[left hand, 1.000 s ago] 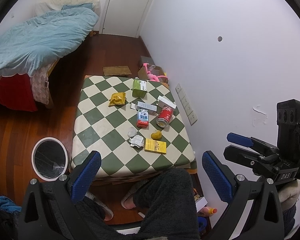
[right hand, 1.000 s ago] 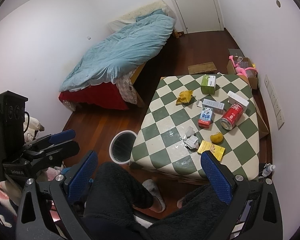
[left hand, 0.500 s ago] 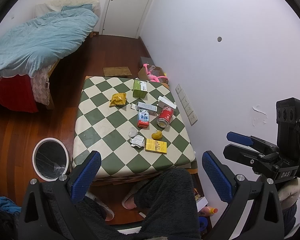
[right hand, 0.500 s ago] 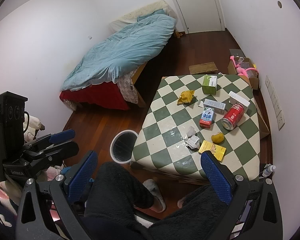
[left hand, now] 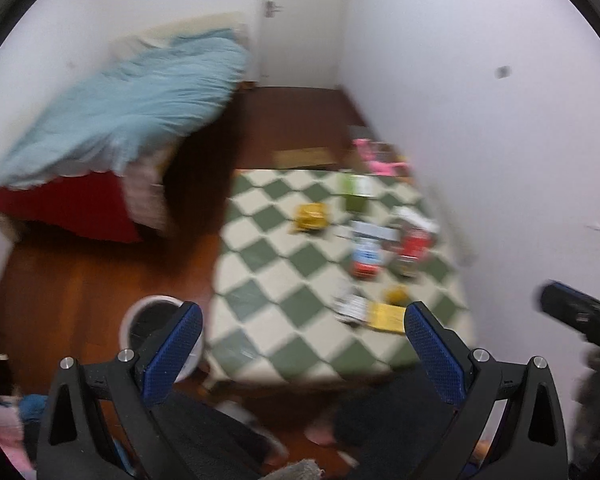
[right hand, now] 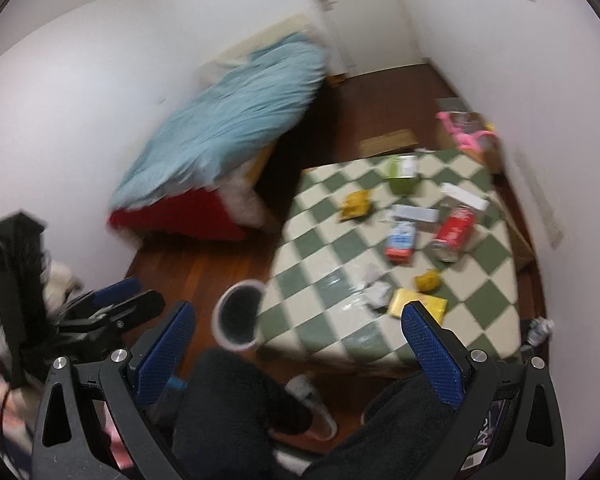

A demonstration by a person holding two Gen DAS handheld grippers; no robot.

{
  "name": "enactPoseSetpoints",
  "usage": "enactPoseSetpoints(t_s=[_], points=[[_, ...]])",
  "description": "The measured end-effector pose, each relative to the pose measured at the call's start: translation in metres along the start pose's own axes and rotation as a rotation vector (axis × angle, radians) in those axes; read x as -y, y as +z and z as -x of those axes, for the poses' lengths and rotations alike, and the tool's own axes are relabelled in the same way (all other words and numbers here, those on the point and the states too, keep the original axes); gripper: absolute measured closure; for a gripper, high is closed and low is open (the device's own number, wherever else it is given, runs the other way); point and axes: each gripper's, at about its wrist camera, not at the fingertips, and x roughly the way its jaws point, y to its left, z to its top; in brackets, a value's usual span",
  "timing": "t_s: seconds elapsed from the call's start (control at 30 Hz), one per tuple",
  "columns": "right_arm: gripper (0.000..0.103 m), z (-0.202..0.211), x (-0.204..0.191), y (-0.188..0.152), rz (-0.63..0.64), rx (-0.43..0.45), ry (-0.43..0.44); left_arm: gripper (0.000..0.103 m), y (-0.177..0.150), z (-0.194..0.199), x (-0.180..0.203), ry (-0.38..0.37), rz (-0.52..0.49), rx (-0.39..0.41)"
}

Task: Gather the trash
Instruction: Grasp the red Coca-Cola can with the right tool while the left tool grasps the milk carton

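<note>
A green-and-cream checkered table (left hand: 260, 248) (right hand: 320, 240) carries scattered trash: a red can (right hand: 454, 232) (left hand: 414, 246), a small carton (right hand: 400, 240) (left hand: 366, 256), a yellow packet (right hand: 418, 304) (left hand: 388, 318), crumpled paper (right hand: 374, 290), a yellow wrapper (right hand: 356, 204) (left hand: 312, 216) and a green box (right hand: 404, 174) (left hand: 358, 192). A white-rimmed bin (left hand: 156, 324) (right hand: 238, 314) stands on the floor at the table's left. My left gripper (left hand: 300, 354) and right gripper (right hand: 296, 350) are both open and empty, held above a person's dark-trousered knees, short of the table. Both views are motion-blurred.
A bed with a blue duvet (left hand: 120, 108) (right hand: 228, 124) fills the left of the room. A white wall runs along the table's right. A box with pink items (right hand: 468, 132) and flat cardboard (left hand: 304, 156) lie on the wooden floor beyond the table. A door (left hand: 296, 20) is at the back.
Both cameras have swung and tilted, blurring the views. The table and bin now appear larger and closer. Both grippers stay open and empty.
</note>
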Motion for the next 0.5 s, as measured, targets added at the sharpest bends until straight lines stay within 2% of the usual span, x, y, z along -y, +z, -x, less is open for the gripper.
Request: enactPoseSetpoints(t_s=[0.1, 0.23, 0.3, 0.37, 0.5], points=[[0.000, -0.024, 0.028, 0.006, -0.066, 0.018, -0.115, 0.000, 0.004, -0.050, 0.001, 0.058, 0.017, -0.063], [0.000, -0.073, 0.085, 0.017, -0.195, 0.000, -0.208, 0.000, 0.007, -0.125, 0.003, 0.100, 0.047, -0.181], [0.006, -0.097, 0.113, 0.023, -0.259, -0.015, -0.225, 0.000, 0.010, -0.162, 0.006, 0.126, 0.058, -0.223], [0.024, -0.132, 0.147, 0.032, -0.330, -0.049, -0.239, 0.000, 0.011, -0.192, 0.011, 0.148, 0.056, -0.256], [0.024, -0.202, 0.203, 0.053, -0.404, -0.114, -0.313, 0.000, 0.019, -0.264, 0.019, 0.204, 0.033, -0.336]])
